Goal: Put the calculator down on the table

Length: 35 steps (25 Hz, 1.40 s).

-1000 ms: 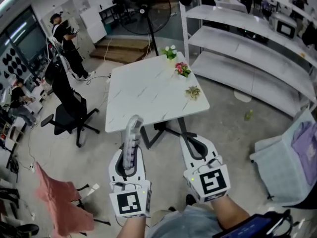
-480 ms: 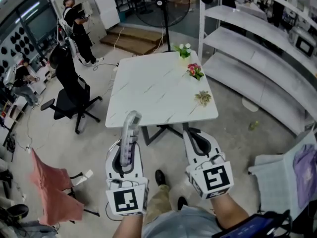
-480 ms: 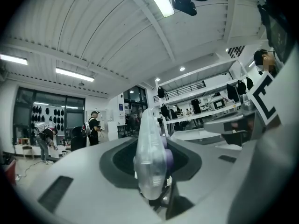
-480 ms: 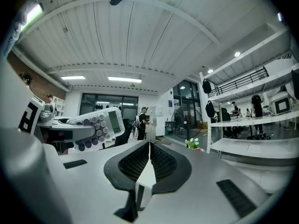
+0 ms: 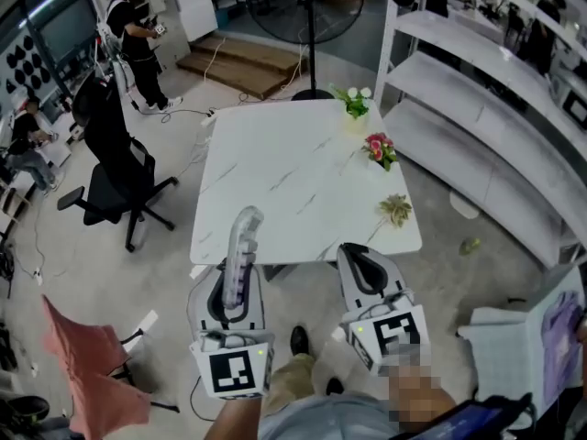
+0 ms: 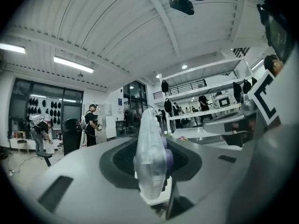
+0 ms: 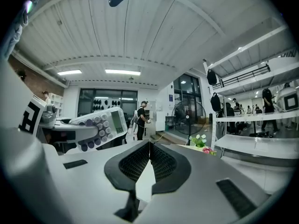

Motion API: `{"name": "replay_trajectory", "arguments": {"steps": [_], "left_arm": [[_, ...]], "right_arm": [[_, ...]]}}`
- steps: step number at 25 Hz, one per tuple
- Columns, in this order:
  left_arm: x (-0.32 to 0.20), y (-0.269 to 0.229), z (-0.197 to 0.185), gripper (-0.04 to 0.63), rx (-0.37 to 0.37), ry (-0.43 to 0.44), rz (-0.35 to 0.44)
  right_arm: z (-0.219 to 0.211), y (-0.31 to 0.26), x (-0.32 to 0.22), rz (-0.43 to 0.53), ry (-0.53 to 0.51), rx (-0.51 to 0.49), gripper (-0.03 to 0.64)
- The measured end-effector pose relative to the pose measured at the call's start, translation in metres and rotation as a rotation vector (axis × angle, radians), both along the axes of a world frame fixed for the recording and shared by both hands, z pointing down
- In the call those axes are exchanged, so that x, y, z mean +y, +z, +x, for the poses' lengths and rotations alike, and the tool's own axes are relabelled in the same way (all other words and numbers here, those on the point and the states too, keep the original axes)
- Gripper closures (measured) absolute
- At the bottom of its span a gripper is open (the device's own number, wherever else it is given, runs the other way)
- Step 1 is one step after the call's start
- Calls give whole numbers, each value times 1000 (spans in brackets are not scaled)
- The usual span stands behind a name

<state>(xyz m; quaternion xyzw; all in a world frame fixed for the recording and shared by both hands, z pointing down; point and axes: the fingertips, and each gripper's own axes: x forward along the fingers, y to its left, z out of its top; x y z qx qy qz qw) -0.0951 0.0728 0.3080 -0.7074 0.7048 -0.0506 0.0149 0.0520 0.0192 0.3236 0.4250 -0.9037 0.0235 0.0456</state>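
Observation:
My left gripper (image 5: 240, 262) is shut on a pale calculator (image 5: 241, 250) with purple keys, held on edge and sticking forward over the near edge of the white marble table (image 5: 275, 186). In the left gripper view the calculator (image 6: 150, 155) stands edge-on between the jaws. From the right gripper view the calculator (image 7: 99, 126) shows its keys and screen at the left. My right gripper (image 5: 360, 262) hangs beside it, just short of the table's near edge, jaws together and nothing in them; its pads (image 7: 149, 160) meet.
Three small potted plants (image 5: 379, 149) stand along the table's right side. White shelving (image 5: 495, 126) runs at the right, a black office chair (image 5: 115, 177) at the left, a standing fan (image 5: 307, 7) behind the table. A red cloth on a chair (image 5: 83, 369) lies lower left. People stand far left.
Both grippers have come forward toward the table; the calculator's tip now overlaps the table's near edge. The grip on the calculator is unchanged.

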Motion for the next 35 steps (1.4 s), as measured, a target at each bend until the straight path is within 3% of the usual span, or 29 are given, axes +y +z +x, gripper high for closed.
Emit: {"name": "replay_trajectory", "arguments": {"steps": [10,20,35], "left_arm": [[-110,-14,-58,466,-12,62,24],[-172,-27,-68,466,-27,144,95],[-251,23,-52,466,-35,180,-40]], "right_arm": [[-54,-21,-100,37,52,-13,598],[-62,-45,-148,125,125,-23,598],[-51,-18,-217,40,144,4,598]]}}
